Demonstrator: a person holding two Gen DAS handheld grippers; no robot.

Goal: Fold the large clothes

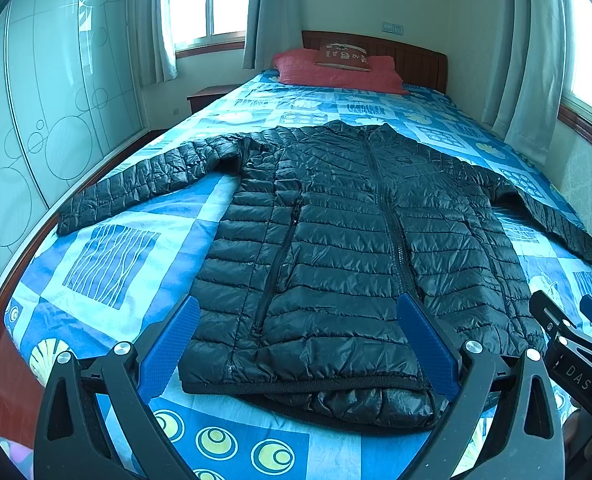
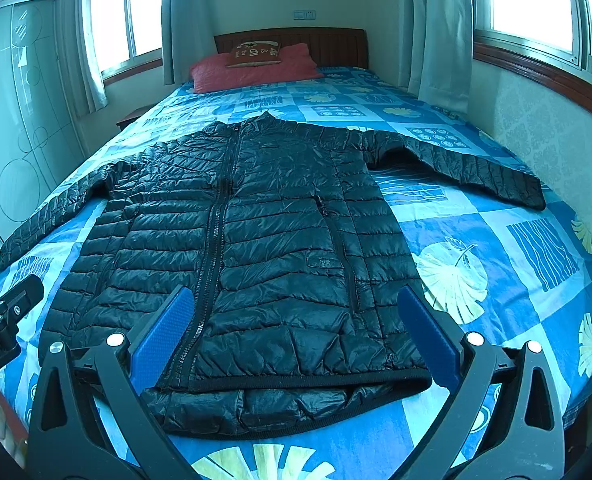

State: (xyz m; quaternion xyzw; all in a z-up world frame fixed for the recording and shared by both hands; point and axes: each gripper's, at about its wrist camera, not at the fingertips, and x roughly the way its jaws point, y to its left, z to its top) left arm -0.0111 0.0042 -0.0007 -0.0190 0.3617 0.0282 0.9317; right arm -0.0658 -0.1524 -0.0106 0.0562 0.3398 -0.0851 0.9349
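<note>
Both grippers, left point(image 1: 298, 344) and right point(image 2: 296, 336), hover with jaws apart over the coat point(image 1: 356, 240). It looks puffy, light, slippery; grab the hem, low in the frame.

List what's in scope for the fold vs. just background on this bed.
In scope:
- black quilted puffer jacket, spread flat, zipped, sleeves out
- left gripper, open
- right gripper, open

Background:
- red pillow at the headboard
- small brown printed cushion on that pillow
- blue patterned bedsheet
- white curtains
- wooden nightstand
</note>
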